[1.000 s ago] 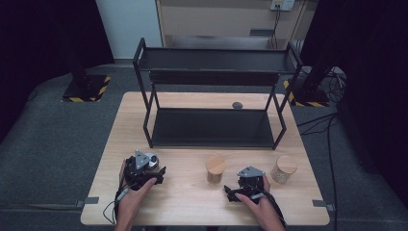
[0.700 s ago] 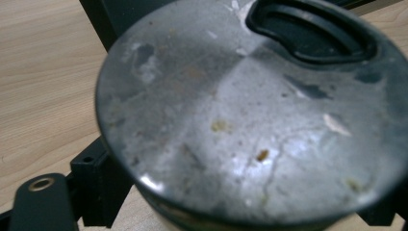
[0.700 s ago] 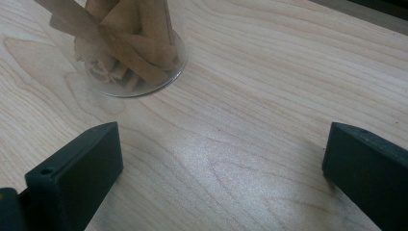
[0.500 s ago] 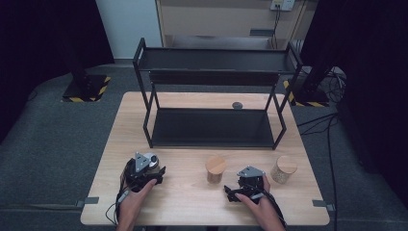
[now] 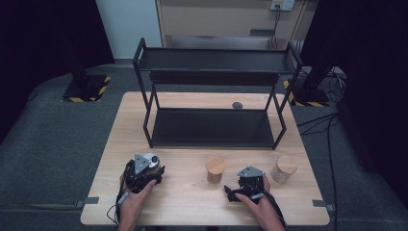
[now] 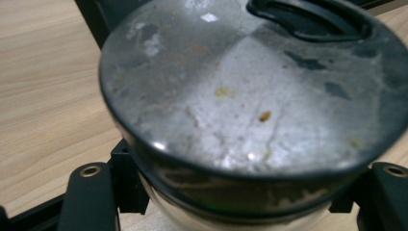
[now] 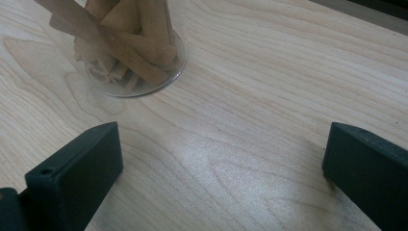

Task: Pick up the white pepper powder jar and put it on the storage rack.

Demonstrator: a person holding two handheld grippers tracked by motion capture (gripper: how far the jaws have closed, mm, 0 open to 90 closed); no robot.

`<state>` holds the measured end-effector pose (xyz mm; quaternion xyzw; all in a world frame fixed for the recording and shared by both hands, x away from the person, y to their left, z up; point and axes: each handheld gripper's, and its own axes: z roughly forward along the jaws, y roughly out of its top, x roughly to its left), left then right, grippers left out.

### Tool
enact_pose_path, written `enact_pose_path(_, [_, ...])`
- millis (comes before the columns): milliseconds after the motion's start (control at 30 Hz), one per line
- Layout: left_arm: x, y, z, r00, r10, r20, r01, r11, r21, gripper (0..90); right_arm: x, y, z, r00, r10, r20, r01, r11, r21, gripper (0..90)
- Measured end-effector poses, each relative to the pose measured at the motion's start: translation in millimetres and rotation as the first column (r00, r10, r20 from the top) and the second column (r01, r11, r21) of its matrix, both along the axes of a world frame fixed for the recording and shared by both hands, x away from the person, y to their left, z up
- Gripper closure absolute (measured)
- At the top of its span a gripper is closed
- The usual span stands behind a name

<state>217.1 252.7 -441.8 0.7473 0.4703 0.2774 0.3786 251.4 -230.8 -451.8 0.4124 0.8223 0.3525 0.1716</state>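
A glass jar with a scuffed metal lid (image 6: 250, 101) and a black knob sits between the jaws of my left gripper (image 6: 240, 195). The jaws have just been closing and now press on its sides. From above, the same lid (image 5: 152, 160) lies at the tip of the left gripper (image 5: 144, 172), near the table's front left. My right gripper (image 7: 221, 168) rests open on the wood with nothing between its jaws. A glass jar of brown sticks (image 7: 130, 43) stands ahead of it to the left, and from above it is the wooden-lidded jar (image 5: 215, 168) beside the right gripper (image 5: 246, 182).
A second wooden-lidded jar (image 5: 283, 168) stands at the front right. A black two-tier metal rack (image 5: 214, 82) takes up the back half of the table (image 5: 192, 211). A small dark disc (image 5: 236, 105) lies behind the rack's lower shelf.
The left gripper's jaws look drawn in around the metal-lidded jar. Both hands stay about where they were.
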Motion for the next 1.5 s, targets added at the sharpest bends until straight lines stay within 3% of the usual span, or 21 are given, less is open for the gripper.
enact_pose_path(233, [3.0, -1.5, 5.9, 0.9995, -0.03, 0.002, 0.03, 0.9995, -0.004, 28.5, 0.0, 0.0, -0.1, 1.0, 0.0, 0.0, 0.0, 1.0, 0.0, 0.3])
enact_pose_path(500, [10.1, -3.1, 13.2, 0.9932, -0.115, 0.015, 0.115, 0.9933, 0.008, 28.6, 0.0, 0.0, 0.0, 1.0, 0.0, 0.0, 0.0, 1.0, 0.0, 0.3])
enact_pose_path(933, [27.0, -13.5, 21.7, 0.9856, -0.169, 0.009, 0.168, 0.9852, 0.031, 28.7, -0.1, 0.1, 0.0, 1.0, 0.0, 0.0, 0.0, 1.0, 0.0, 0.4])
enact_pose_path(1500, [53.9, -27.6, 23.3, 0.977, -0.213, 0.007, 0.213, 0.9766, 0.032, 28.6, -0.5, 0.6, 0.7, 1.0, -0.005, -0.003, 0.005, 1.0, -0.001, 0.6])
